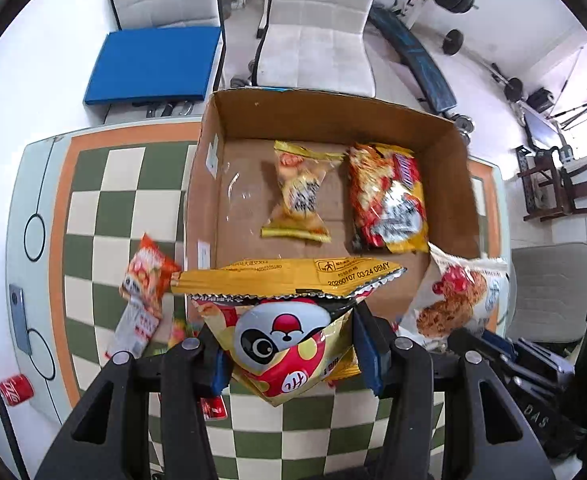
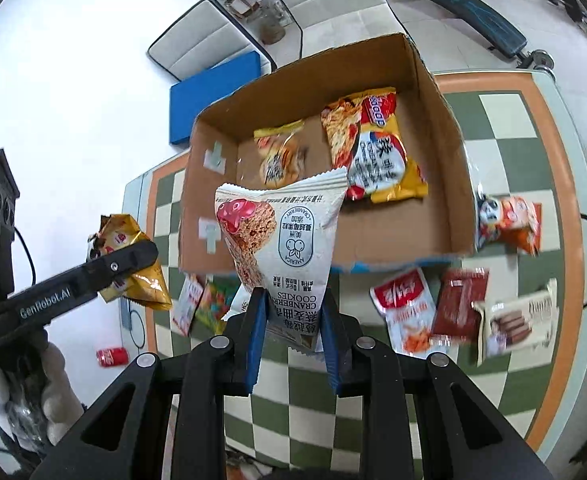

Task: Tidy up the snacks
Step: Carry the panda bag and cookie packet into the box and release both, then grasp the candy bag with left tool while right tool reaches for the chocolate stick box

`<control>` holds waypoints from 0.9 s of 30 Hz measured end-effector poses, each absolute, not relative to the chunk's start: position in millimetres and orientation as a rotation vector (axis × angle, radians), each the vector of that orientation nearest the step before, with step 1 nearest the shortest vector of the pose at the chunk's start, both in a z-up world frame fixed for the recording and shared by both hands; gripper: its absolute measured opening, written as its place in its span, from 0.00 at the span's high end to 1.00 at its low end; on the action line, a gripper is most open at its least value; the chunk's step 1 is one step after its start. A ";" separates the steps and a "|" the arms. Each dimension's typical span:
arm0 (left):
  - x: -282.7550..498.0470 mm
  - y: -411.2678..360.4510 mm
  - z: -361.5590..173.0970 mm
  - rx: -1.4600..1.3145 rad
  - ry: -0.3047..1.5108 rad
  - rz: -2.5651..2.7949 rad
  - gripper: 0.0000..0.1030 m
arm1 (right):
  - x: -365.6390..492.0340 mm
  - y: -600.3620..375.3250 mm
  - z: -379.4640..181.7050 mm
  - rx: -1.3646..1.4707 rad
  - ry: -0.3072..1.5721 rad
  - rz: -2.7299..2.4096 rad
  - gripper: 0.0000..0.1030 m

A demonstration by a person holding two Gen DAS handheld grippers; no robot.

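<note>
- My left gripper (image 1: 289, 354) holds the yellow panda snack bag (image 1: 289, 328); the blue fingers (image 1: 367, 356) press on both its sides, and the bag hangs just before the near wall of the cardboard box (image 1: 445, 184).
- My right gripper (image 2: 293, 332) holds the white cranberry cookie pack (image 2: 277, 236) by its lower end; the fingers (image 2: 255, 336) are clamped on it, and the pack stands up over the near wall of the box.
- Inside the box lie two packs: a small yellow twisted pack (image 1: 299, 192) near the middle, and a bigger red and yellow noodle pack (image 1: 387, 196) just beside it, toward the right wall.
- The box stands on the table (image 1: 93, 208), which carries a green and cream checked cloth.
- In the right wrist view, to the right of the box, lies an orange panda pack (image 2: 509, 220); before the box lie a red and white pack (image 2: 407, 312), a dark red sachet (image 2: 459, 304) and a white wafer pack (image 2: 517, 320), close to each other.
- Left of the box, in the left wrist view, an orange snack pack (image 1: 147, 272) lies on the cloth, and a red can (image 1: 15, 390) lies on the floor, well apart from the box.
</note>
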State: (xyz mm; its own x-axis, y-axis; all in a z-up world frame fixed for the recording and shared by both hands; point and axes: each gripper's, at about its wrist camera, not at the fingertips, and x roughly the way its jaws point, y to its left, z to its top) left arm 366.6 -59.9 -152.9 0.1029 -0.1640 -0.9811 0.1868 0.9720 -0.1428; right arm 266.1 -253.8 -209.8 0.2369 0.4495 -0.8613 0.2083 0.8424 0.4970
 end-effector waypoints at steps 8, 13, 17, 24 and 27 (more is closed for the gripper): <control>438.1 -64.1 -206.8 0.037 1.563 -0.237 0.54 | 326.3 -244.7 -254.1 0.593 1.434 0.170 0.73; 462.7 -69.4 -233.1 0.063 1.607 -0.216 0.53 | 345.2 -234.7 -285.6 0.573 1.495 0.160 0.73; 478.3 -71.4 -250.6 0.076 1.637 -0.195 0.46 | 358.1 -232.8 -304.7 0.533 1.565 0.110 0.37; 485.4 -70.6 -253.2 0.071 1.632 -0.190 0.16 | 365.5 -230.8 -302.6 0.504 1.572 0.090 0.13; 481.8 -70.3 -245.7 0.060 1.616 -0.200 0.16 | 365.8 -229.0 -297.7 0.480 1.566 0.079 0.10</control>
State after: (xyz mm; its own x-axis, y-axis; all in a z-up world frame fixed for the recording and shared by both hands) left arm 481.8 -70.3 -245.7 -0.0575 -0.0839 -0.9948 0.1609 0.9827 -0.0922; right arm 365.8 -229.0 -297.7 0.0225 0.3467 -0.9377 0.2506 0.9061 0.3410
